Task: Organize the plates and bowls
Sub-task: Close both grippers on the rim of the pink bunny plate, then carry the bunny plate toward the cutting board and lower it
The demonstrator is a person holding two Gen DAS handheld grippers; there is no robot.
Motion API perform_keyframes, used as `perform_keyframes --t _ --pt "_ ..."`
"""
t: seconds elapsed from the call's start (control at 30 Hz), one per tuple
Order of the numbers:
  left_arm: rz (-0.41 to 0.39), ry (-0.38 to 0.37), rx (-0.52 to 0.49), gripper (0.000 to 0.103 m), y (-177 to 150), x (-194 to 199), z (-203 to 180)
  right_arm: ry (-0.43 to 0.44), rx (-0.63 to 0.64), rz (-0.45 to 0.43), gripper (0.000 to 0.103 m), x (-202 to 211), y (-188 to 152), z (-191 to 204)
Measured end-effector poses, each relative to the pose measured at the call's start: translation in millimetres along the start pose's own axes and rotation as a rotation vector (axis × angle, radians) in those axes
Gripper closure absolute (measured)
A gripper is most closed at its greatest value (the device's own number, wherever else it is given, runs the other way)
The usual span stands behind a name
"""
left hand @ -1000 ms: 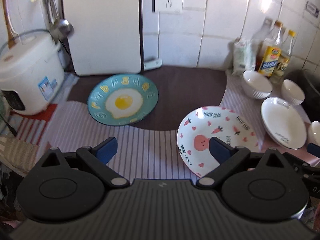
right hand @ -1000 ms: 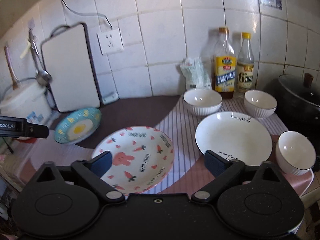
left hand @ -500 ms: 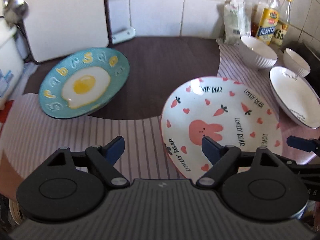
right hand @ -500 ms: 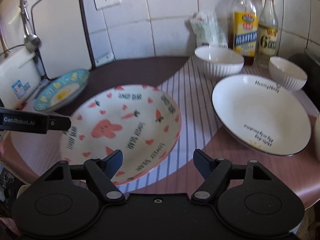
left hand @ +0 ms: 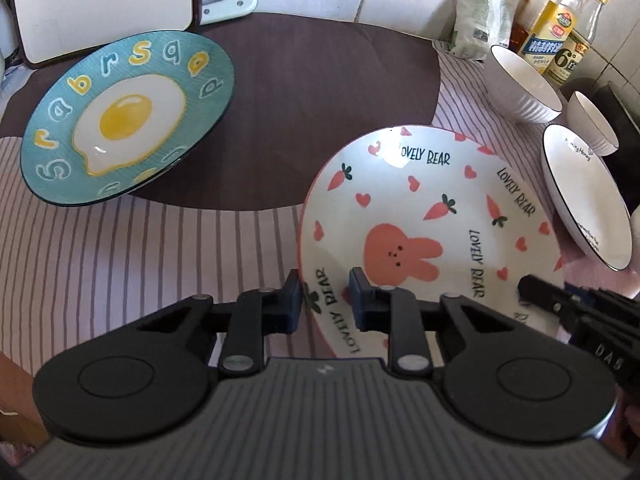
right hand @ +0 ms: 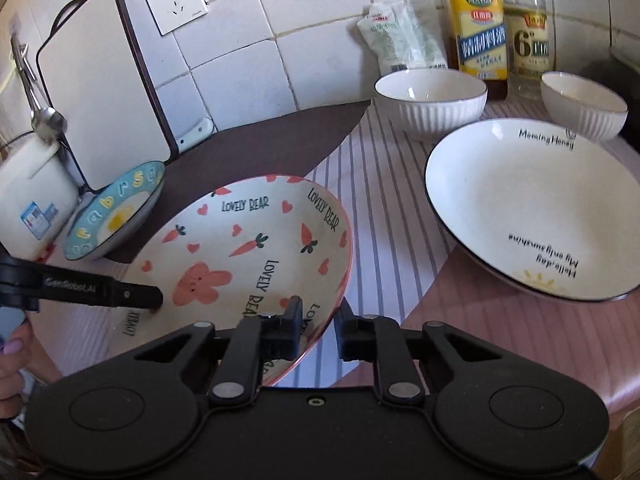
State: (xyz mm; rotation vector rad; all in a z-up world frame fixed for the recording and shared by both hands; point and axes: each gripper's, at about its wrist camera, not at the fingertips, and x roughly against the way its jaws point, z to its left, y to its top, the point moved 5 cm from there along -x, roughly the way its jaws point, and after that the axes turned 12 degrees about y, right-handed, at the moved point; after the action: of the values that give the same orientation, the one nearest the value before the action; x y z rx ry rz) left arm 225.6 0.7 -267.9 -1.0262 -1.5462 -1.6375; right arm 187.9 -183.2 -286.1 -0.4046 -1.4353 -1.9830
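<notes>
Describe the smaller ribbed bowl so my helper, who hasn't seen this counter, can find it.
Find the two bottles against the tiled wall. Two ribbed white bowls sit before them on the striped cloth. Yours, the smaller bowl, is the right-hand one, beyond the big white plate.

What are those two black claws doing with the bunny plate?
A person holds a claw in each hand, and both are closing on the rim of the bunny plate, one on each side. The left claw has the near-left rim between its fingers; the right claw straddles the near-right rim. The plate sits on the striped cloth. The egg plate, the white plate and two white bowls wait untouched.
</notes>
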Motion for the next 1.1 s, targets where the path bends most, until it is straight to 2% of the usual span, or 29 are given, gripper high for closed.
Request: perform_keyframes --t 0.1,0.23,0.47,0.7,0.9,1.1 --pt "-0.006 -0.003 -0.003 0.079 0 -1 -1 0.022 -0.035 0.002 0.082 -1 -2 -4" --pt "0.009 -0.052 0.052 0.079 -1 -5 5 0.025 -0.009 0.008 0.080 -4 -3 -2" --pt "0.000 -0.059 0.000 0.079 -1 -3 3 0.025 0.015 0.027 0.076 -8 0 1" --pt "-0.004 -0.045 0.013 0.080 5 7 9 0.045 0.060 0.035 0.077 -1 12 11" --pt "-0.040 -0.043 0.012 0.080 19 18 15 0.056 0.081 0.014 0.077 -1 31 19" --pt "-0.070 -0.052 0.012 0.080 52 21 25 0.075 0.116 -0.026 0.077 -7 61 24"
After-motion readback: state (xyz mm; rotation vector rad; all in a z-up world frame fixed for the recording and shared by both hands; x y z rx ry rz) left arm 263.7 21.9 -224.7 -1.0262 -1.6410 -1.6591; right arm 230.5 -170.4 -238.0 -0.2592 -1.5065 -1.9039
